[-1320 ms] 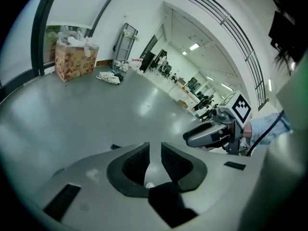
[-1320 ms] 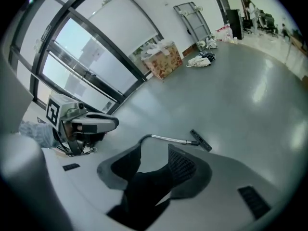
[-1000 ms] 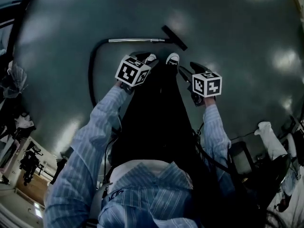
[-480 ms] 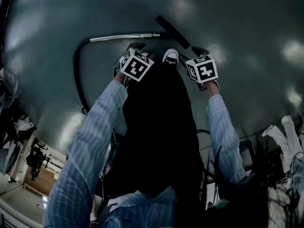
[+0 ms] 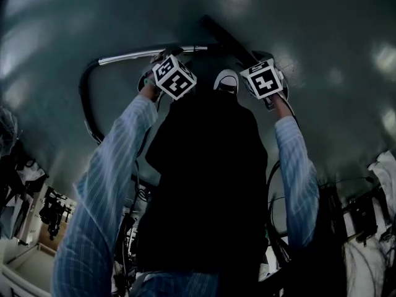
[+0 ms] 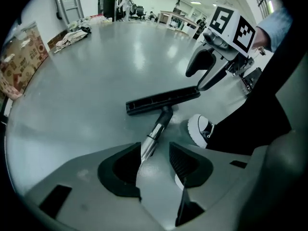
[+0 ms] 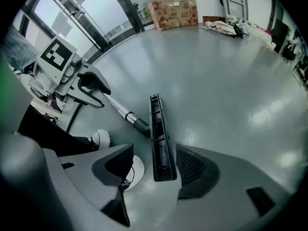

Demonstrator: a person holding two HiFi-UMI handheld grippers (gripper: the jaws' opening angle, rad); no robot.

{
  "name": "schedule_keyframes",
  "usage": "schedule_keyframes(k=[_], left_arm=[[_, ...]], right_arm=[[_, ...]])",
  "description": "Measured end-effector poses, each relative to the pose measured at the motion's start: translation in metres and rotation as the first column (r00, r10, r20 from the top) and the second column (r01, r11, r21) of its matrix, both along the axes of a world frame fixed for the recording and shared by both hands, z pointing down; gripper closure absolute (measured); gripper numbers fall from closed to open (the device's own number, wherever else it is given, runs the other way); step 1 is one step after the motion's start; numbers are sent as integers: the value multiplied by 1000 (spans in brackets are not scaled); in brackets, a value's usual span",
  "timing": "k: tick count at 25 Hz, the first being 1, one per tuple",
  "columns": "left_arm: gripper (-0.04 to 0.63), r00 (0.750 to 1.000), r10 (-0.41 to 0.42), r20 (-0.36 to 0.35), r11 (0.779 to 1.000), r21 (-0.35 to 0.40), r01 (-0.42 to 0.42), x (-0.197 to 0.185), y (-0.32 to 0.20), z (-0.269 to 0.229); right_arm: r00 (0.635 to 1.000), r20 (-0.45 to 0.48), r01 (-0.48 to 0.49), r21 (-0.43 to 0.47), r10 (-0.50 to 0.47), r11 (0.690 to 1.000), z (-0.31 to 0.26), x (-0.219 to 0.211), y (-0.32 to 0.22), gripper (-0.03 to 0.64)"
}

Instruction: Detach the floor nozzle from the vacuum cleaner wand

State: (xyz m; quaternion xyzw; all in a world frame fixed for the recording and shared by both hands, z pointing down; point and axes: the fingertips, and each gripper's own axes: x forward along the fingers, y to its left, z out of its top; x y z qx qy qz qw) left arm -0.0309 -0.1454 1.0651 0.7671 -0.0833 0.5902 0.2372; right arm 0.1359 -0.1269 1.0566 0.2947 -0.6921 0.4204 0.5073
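The vacuum's black floor nozzle (image 5: pixel 230 39) lies on the grey floor, joined to the metal wand (image 5: pixel 145 54). A dark hose (image 5: pixel 85 101) curves away from the wand's left end. My left gripper (image 5: pixel 166 55) hangs open over the wand; in the left gripper view the wand (image 6: pixel 151 142) runs between its parted fingers (image 6: pixel 120 165) with no pad pressing on it. My right gripper (image 5: pixel 261 60) is open above the nozzle's near end, and the nozzle (image 7: pixel 159 134) lies between its wide jaws, untouched. Each gripper shows in the other's view: right gripper (image 6: pixel 204 73), left gripper (image 7: pixel 94 93).
The person's white-toed shoes (image 5: pixel 226 80) (image 6: pixel 198 129) stand just beside the wand and nozzle. A cardboard box (image 7: pixel 174 11) and a heap of cloths (image 7: pixel 226 27) sit by the far wall. Desks and gear (image 5: pixel 49 212) crowd the floor behind the person.
Both grippers have dropped toward the floor, from in front of the person's legs to just over the wand and nozzle. The head has bent lower with them.
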Motion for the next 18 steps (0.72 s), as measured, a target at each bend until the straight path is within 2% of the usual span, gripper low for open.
schedule_keyframes(k=[2,5,10,12,14,18], left_arm=[[434,999,36,18,999,6,-36,-4,1,19],[434,988,143,54,989,24,-145,-6,4,51],[434,925,355,137,930,55,-365,3,14,84],[434,910,384,155,917,49,-396,-5,15,91],[434,910,381,162,919,38,-392,-12,12,98],[434,914,373,161,924,22,-381,-11,11,107]], right_arm=[[999,-14,29,-13,-29,999,17,1,5,359],[999,-16,44,-47,-44,998,42,2,11,359],[996,-33,83,-52,-85,995,62,15,16,359],[997,-17,77,-83,-78,994,63,6,17,359],[997,-6,70,-111,-71,991,65,-3,16,359],[994,-48,97,-62,-100,993,76,0,5,360]])
